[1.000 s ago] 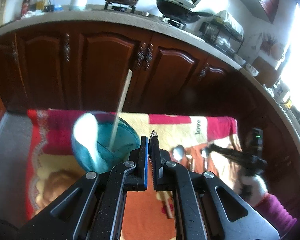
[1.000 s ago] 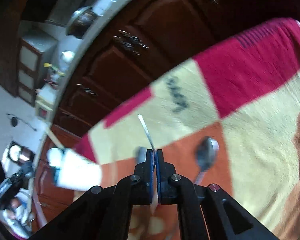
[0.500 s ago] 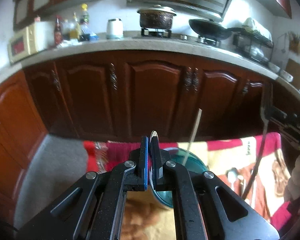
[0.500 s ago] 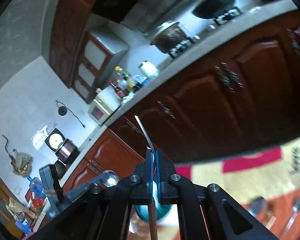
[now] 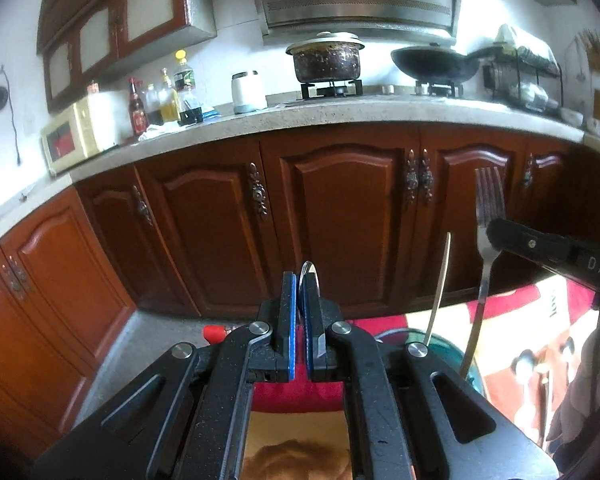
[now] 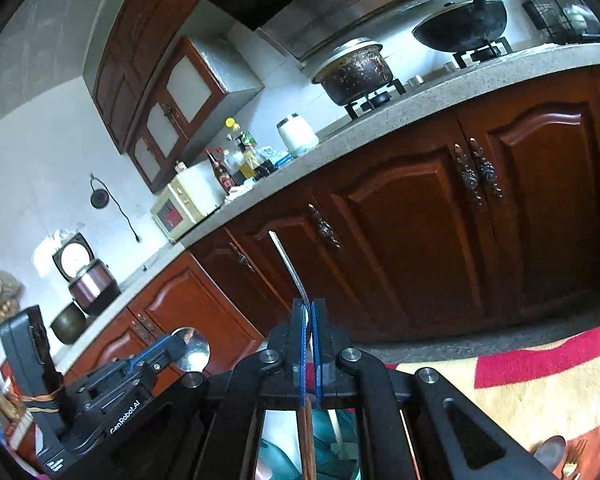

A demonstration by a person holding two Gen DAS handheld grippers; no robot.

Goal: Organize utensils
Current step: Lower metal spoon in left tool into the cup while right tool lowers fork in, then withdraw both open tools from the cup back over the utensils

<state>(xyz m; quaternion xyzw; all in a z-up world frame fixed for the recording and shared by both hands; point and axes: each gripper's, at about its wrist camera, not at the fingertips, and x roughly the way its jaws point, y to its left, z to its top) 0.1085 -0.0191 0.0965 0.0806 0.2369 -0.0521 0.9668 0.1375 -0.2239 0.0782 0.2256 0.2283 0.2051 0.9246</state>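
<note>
From the left wrist, the left gripper [image 5: 299,280] has its jaws pinched narrow on a spoon [image 5: 310,274], whose bowl edge pokes up above the blue pads. At the right, the right gripper [image 5: 496,236] holds a fork [image 5: 487,220] upright, tines up — its handle reaching down toward a teal bowl [image 5: 470,364] on the patterned cloth [image 5: 512,320], where a thin pale stick [image 5: 440,280] leans out of the bowl. More spoons [image 5: 540,372] lie on the cloth near its right edge. From the right wrist, the right gripper [image 6: 309,308] is clamped on the fork [image 6: 290,268], seen edge-on; the left gripper [image 6: 172,350] at lower left carries the spoon [image 6: 194,350], and the teal bowl [image 6: 328,436] sits directly below — behind stands the counter [image 6: 380,120].
</note>
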